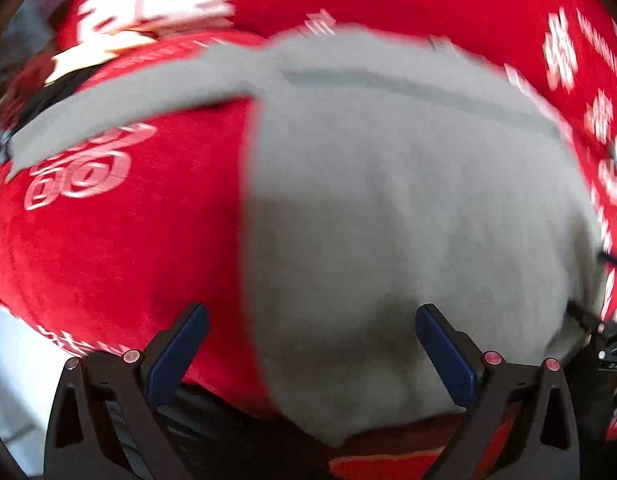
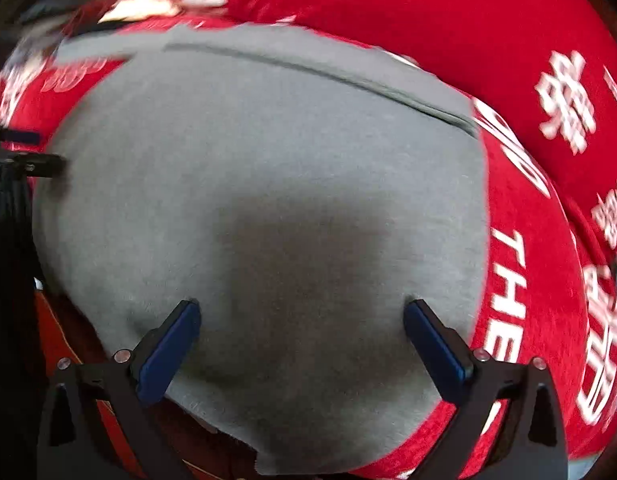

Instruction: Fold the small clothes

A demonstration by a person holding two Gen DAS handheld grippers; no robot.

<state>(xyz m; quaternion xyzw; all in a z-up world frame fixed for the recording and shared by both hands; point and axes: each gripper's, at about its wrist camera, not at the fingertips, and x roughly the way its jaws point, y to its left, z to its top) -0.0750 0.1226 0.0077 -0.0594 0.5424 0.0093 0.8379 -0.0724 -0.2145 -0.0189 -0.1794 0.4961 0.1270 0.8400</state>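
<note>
**Grey garment spread flat under two open hand-held grippers**

The grey garment [image 1: 388, 200] lay spread on a red cloth with white lettering [image 1: 108, 248], directly ahead of both hand-held grippers. A darker seam line [image 2: 328, 76] ran across its far part, and a narrow grey strip, perhaps a sleeve or strap [image 1: 128, 108], stretched away from it to the far left of the left hand-held gripper. Its near edge dropped out of sight below the fingers in both views. Both pictures were blurred, so fine detail of the fabric could not be made out.

The left hand-held gripper [image 1: 312, 352] stood with its two blue-padded fingers [image 1: 448, 352] wide apart, holding nothing; its right finger was over the grey fabric and its left finger over the red cloth, just beside the garment's left edge. The right hand-held gripper [image 2: 304, 344] was likewise spread wide and empty, with both fingers over the grey fabric and a soft shadow on the cloth between them. Whether any fingertip touched the fabric could not be told.

In the right wrist view, a dark piece of the other gripper's frame [image 2: 24, 168] showed at the far left edge, beside the garment. The red cloth reached out around the garment on the left, right and far sides.
</note>
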